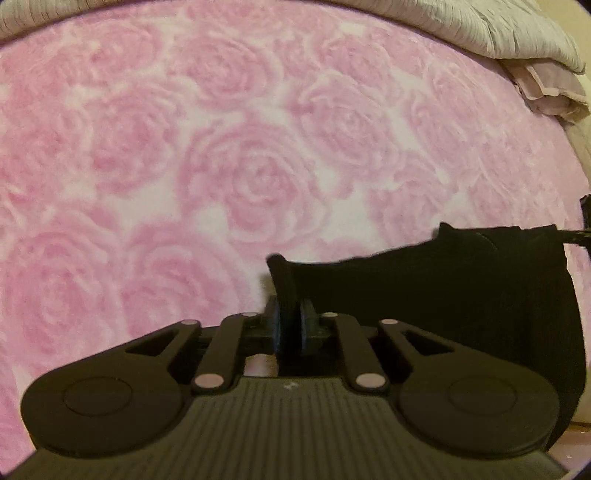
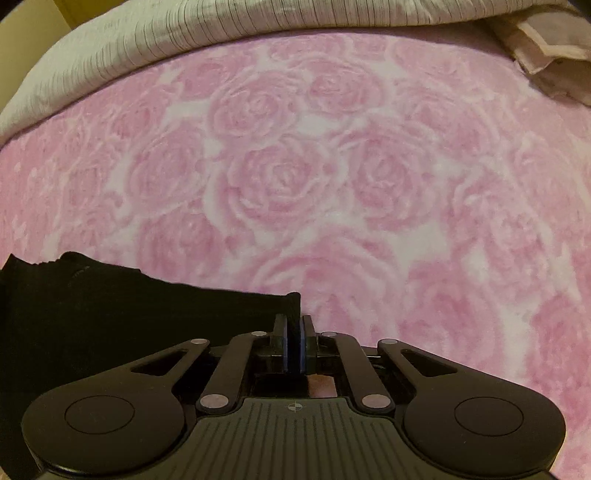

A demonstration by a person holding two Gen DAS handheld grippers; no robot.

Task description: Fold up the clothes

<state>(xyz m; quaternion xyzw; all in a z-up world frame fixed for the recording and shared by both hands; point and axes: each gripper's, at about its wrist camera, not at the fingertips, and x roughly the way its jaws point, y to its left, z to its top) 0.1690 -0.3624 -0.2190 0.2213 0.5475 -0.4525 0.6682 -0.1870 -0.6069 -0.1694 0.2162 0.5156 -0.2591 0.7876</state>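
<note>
Left wrist: left claw [image 1: 290, 325] pinching black garment [image 1: 461, 280] | right claw [image 2: 294, 341] likewise | writing: unreadable

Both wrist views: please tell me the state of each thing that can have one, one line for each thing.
Left claw: shut on a corner of the black garment.
Right claw: shut on another corner of the same garment.
Black garment: held up between both claws, hanging over the bed.
Pink rose blanket: spread flat.
Grey cover: bunched along the far edge.
</note>
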